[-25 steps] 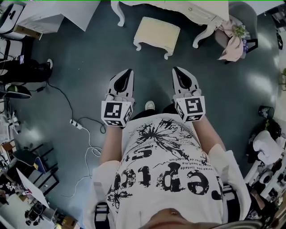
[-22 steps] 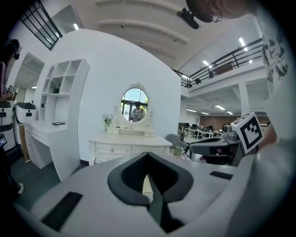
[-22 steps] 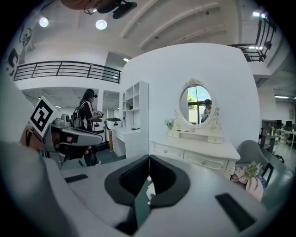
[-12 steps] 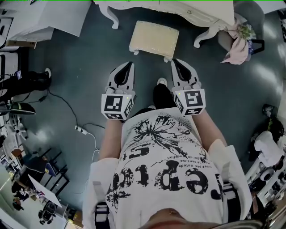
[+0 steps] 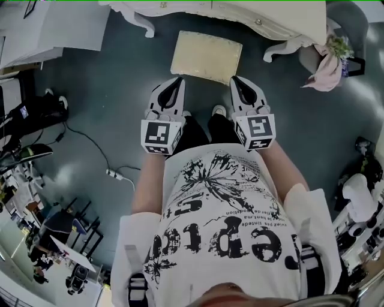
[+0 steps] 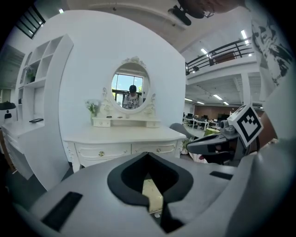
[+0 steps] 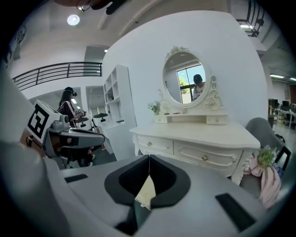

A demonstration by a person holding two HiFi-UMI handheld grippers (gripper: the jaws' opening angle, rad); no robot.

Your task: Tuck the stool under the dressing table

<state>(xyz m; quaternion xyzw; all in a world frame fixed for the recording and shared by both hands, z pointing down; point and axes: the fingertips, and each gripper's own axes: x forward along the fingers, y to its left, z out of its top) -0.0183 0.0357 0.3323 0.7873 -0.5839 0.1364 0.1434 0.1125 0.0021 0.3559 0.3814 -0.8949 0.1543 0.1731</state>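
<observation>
Stool (image 5: 206, 56) sits just in front of the table (image 5: 240, 11), not yet under it. Left gripper (image 5: 177, 81) and right gripper (image 5: 235, 80) hover by its near side, both pressed together and empty. The whole push looks left to do.

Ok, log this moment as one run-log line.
stool: in front of dressing table, not tucked | left gripper: shut, empty | right gripper: shut, empty

Status: left grey plastic claw (image 5: 177, 80) and right grey plastic claw (image 5: 234, 78) are held side by side in front of the torso, both pointing forward. Jaws on each are closed tip to tip, nothing gripped. Forearms (image 5: 149, 186) tucked close to the body, marker cubes (image 5: 159, 137) face up.
</observation>
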